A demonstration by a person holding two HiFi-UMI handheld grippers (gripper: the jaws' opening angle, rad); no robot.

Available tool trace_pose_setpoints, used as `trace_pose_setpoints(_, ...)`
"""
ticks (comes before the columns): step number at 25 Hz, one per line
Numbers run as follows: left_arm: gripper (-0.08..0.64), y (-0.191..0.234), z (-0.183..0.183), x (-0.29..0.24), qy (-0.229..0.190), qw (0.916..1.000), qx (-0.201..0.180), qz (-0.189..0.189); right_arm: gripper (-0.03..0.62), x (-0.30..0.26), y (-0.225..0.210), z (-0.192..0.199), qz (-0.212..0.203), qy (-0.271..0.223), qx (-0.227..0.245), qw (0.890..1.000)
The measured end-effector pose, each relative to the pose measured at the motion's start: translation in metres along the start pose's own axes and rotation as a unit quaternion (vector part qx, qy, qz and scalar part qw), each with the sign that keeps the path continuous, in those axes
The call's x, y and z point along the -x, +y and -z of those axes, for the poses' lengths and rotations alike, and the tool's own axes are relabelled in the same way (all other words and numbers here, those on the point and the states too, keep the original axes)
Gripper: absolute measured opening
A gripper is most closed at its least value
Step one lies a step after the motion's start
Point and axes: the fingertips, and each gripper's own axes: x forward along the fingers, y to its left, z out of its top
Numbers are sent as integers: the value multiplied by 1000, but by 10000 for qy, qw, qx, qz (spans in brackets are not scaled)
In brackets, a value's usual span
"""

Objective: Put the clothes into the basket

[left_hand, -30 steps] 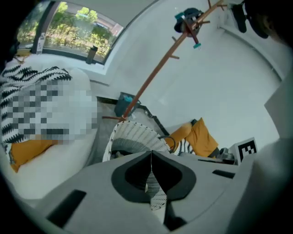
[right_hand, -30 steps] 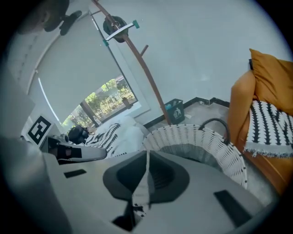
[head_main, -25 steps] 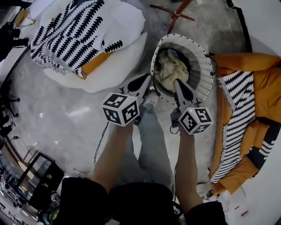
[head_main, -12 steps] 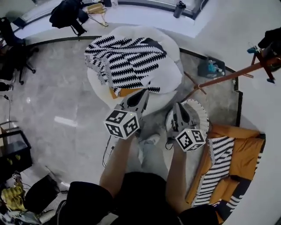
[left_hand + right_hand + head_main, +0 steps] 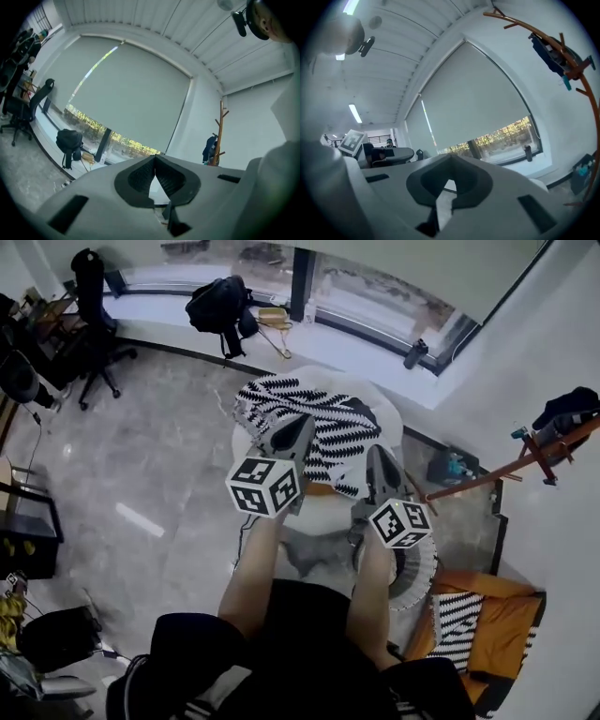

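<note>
Both grippers are raised level in front of me, shut and empty. In the head view my left gripper (image 5: pixel 302 420) points over a black-and-white patterned garment (image 5: pixel 323 423) lying on a round white table (image 5: pixel 389 418). My right gripper (image 5: pixel 379 452) is beside it, over the table's right part. The white woven basket (image 5: pixel 420 570) stands on the floor below my right forearm, mostly hidden; its contents do not show. The left gripper view shows the left gripper (image 5: pixel 154 158) with its jaws together against a window blind. In the right gripper view the right gripper (image 5: pixel 450 160) is likewise closed.
An orange and striped garment (image 5: pixel 492 620) lies on the floor at lower right. A wooden coat rack (image 5: pixel 548 442) with a dark jacket stands at the right wall. A black backpack (image 5: pixel 217 306) sits by the window, and an office chair (image 5: pixel 92 306) stands at upper left.
Both grippers rose from the basket's mouth and swung up to level. The head view tilted up, so the basket slid from the middle to under my right forearm.
</note>
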Motion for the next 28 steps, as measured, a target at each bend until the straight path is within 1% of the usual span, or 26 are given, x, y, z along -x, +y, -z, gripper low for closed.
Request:
trace_pose_setpoints(5, 9, -13, -65, 13, -458, 9979, -457, 30, 11, -19, 39, -58, -289, -432, 418, 9978)
trace_pose_setpoints(8, 9, -23, -83, 14, -633, 9959, -647, 41, 11, -22, 51, -82, -312, -537, 781, 9950)
trace_pose_setpoints(12, 9, -38, -86, 9, -591, 9935, -978, 25, 11, -22, 56, -96, -255, -594, 1167, 9911)
trace_pose_setpoints(15, 9, -41, -85, 1, -528, 9907, -1251, -80, 11, -25, 50, -99, -99, -506, 1353, 9895)
trace_pose_setpoints(17, 9, -40, -83, -3, -470, 9895, -1362, -113, 11, -25, 43, -99, 34, -443, 1433, 9887)
trace_pose_setpoints(22, 9, -39, -76, -14, -337, 9890, -1435, -124, 11, -25, 28, -104, 304, -400, 1532, 9869)
trace_pose_setpoints(28, 9, -34, -73, -25, -274, 9888, -1455, -163, 11, -31, 22, -106, 364, -381, 1580, 9860)
